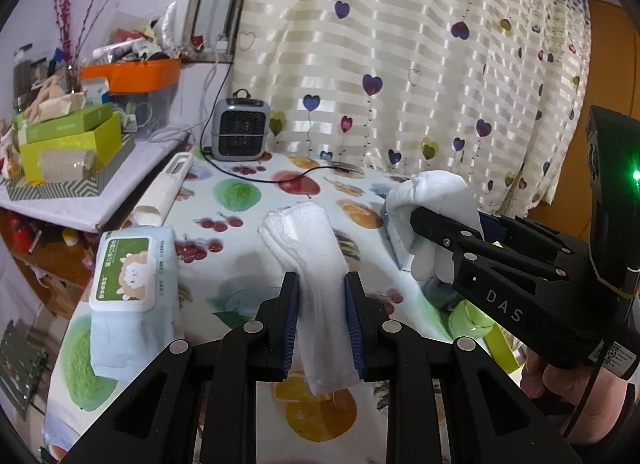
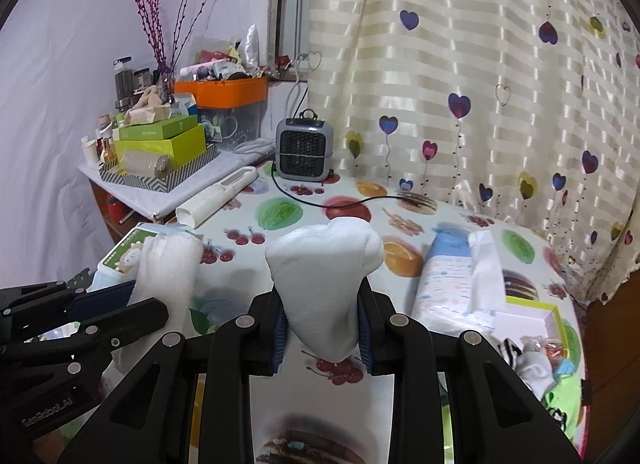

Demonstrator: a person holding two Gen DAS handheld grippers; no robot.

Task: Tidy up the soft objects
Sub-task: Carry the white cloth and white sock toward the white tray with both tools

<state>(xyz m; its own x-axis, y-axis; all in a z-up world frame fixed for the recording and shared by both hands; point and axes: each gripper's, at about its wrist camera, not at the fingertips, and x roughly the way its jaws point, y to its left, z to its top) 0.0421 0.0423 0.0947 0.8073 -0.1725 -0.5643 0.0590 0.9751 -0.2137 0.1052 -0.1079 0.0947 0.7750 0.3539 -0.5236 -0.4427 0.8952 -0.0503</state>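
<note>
My left gripper (image 1: 321, 292) is shut on a white terry sock (image 1: 308, 248) and holds it above the fruit-print tablecloth (image 1: 256, 199). My right gripper (image 2: 322, 304) is shut on a smooth white sock (image 2: 324, 264), also held above the table. The two grippers are side by side at about the same height. The right gripper with its sock (image 1: 432, 203) shows at the right of the left wrist view. The left gripper's sock (image 2: 168, 268) shows at the left of the right wrist view.
A wet-wipes pack (image 1: 132, 296) lies at the table's left. A small grey heater (image 2: 305, 149) and its black cable stand at the back by the curtain. A patterned pack (image 2: 452, 280) and a green-rimmed box (image 2: 536, 320) with small garments sit at the right. A cluttered shelf (image 1: 64, 151) is left.
</note>
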